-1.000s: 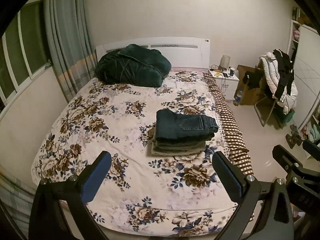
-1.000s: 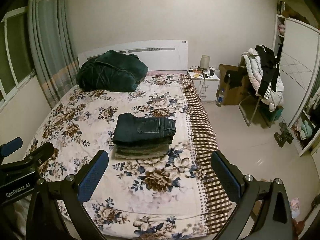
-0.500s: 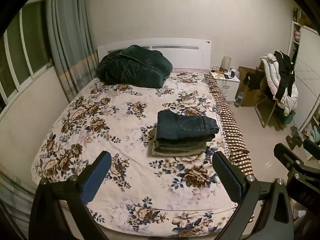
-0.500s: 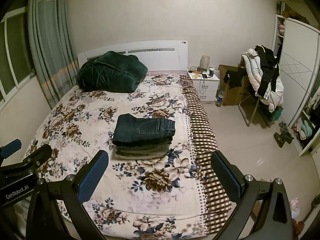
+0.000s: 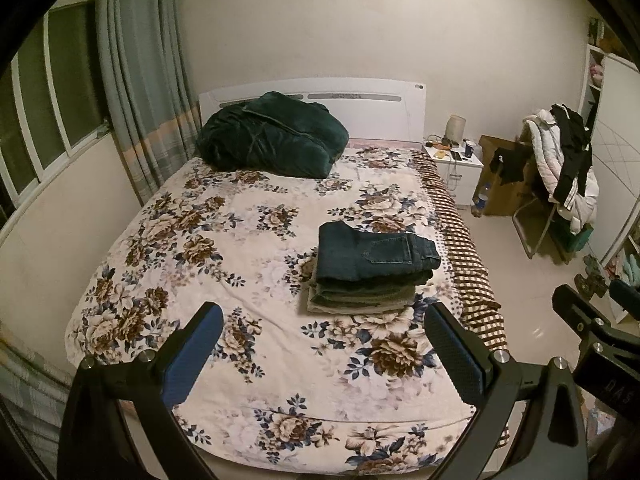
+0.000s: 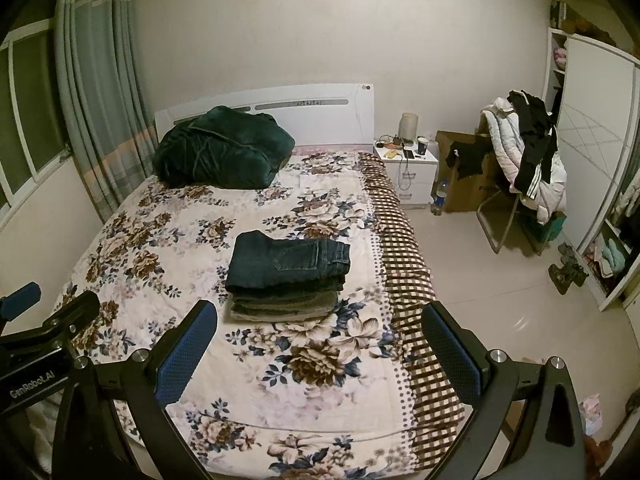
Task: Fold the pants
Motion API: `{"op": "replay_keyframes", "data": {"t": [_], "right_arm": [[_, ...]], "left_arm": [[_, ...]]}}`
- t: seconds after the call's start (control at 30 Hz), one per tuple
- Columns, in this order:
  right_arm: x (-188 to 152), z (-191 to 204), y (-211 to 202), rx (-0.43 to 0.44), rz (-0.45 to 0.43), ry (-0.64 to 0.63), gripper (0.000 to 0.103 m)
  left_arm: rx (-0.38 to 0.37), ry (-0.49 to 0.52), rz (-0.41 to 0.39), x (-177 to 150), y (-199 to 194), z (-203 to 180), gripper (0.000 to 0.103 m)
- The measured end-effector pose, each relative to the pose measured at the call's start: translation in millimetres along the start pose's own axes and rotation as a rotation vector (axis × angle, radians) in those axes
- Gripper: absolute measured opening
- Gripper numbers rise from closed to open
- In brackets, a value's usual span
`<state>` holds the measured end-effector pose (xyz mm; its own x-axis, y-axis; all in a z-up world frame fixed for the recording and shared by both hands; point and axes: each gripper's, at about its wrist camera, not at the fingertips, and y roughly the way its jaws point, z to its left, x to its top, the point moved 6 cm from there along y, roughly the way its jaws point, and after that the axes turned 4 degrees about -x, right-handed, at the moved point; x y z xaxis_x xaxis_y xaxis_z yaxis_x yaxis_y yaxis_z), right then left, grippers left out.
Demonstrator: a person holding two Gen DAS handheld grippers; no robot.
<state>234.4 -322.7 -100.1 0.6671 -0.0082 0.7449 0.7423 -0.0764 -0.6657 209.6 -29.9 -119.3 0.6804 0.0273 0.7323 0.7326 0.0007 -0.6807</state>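
Since a second ago both wrist views have tilted very slightly and the bed sits a touch lower in frame; nothing on it has shifted. Left gripper (image 5: 320, 344) and right gripper (image 6: 320, 340) both hang at the foot of the bed (image 5: 168, 280) with jaws spread wide, holding nothing. Folded jeans (image 5: 376, 252) lie on top of a stack of folded pants (image 6: 280, 300), right of centre near the checked edge strip (image 6: 404, 264). Judgement: the fold looks finished, so the step in hand is withdrawal; best done by keeping both grippers clear of the stack so no layer slides. Jeans are dark denim, stiff, with a stitched back pocket facing up; lower layers are greyer and softer, edges roughly squared. Coverlet is plush, floral, lightly creased. A dark green velvety quilt (image 5: 272, 136) is bundled at the headboard.
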Motion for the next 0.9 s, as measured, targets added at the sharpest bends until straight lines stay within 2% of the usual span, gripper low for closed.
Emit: {"op": "replay_keyframes", "data": {"t": [0.9], "right_arm": [[-4.1,1.2,-2.8,-0.003,-0.002,0.004,0.103]], "left_arm": [[0.002,-0.012,-0.008,1.6,-2.4,0.0,0.103]]}}
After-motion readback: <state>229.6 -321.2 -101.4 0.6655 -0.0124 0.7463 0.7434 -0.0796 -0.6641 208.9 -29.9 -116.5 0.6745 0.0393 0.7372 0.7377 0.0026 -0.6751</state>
